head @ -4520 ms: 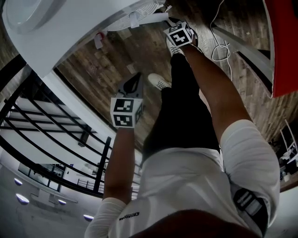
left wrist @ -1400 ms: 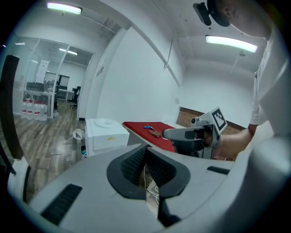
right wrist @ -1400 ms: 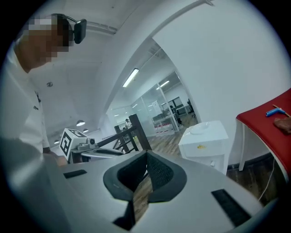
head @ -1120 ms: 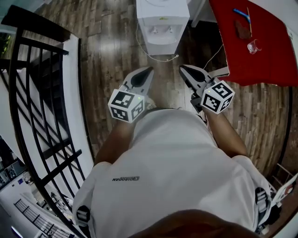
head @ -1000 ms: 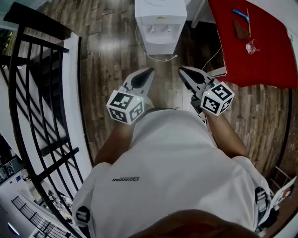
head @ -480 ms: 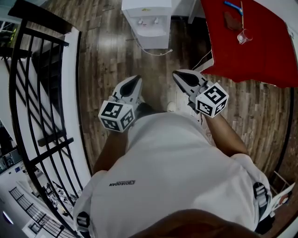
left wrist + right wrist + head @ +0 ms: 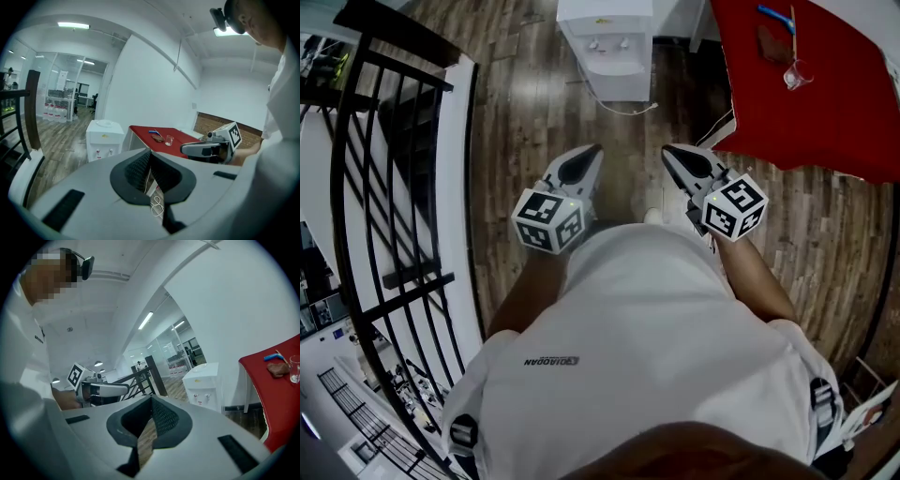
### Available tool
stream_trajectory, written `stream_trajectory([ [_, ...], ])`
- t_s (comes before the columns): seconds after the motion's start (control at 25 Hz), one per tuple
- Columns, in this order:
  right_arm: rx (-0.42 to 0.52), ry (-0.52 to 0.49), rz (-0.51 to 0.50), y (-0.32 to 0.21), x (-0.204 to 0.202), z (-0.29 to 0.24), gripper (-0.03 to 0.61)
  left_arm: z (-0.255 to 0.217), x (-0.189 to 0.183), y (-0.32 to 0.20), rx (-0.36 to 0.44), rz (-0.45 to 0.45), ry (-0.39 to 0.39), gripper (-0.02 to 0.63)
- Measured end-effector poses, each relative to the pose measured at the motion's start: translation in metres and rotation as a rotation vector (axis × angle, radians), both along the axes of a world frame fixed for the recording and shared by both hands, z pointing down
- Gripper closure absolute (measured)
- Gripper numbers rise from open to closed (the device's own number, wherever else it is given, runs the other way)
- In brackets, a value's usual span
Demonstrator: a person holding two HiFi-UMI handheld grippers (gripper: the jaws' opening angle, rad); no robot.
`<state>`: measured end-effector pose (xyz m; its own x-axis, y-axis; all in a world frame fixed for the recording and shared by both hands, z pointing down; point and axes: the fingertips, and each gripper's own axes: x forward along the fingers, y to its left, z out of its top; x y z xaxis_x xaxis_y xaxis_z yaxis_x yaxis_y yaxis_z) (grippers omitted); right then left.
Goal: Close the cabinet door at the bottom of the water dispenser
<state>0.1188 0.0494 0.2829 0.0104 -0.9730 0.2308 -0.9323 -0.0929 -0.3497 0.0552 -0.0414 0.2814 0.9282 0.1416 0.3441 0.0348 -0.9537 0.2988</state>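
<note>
A person is standing well apart from the dispenser, both grippers clenched on nothing.
Black barred railing is running down the left; the left gripper and right gripper are pointing tapered grey jaws, pressed together, toward the boxy white dispenser; it is standing on the plank floor; a smooth red table is sitting right of it.

One white box-shaped water dispenser with two small taps. To its right, one red-topped table bearing one clear glass, one blue pen and one brown lump. To its left, one black barred railing. Two pale handheld tools: left gripper, right gripper.
</note>
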Motion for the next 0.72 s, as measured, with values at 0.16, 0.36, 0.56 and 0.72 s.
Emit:
stream_trajectory([
  [0.16, -0.004, 0.023, -0.001, 0.003, -0.009, -0.005, 0.558, -0.006, -0.007, 0.005, -0.002, 0.000, 0.023, 0.614],
  [0.36, -0.010, 0.028, 0.003, 0.005, -0.012, -0.004, 0.558, -0.003, -0.014, 0.008, -0.002, 0.003, 0.024, 0.614],
  [0.56, -0.013, 0.047, -0.003, 0.007, -0.012, -0.006, 0.558, -0.010, -0.010, -0.002, 0.008, -0.023, 0.050, 0.614],
  [0.72, -0.012, 0.051, 0.002, 0.011, -0.013, -0.006, 0.558, -0.016, -0.010, -0.011, 0.023, -0.049, 0.070, 0.615],
])
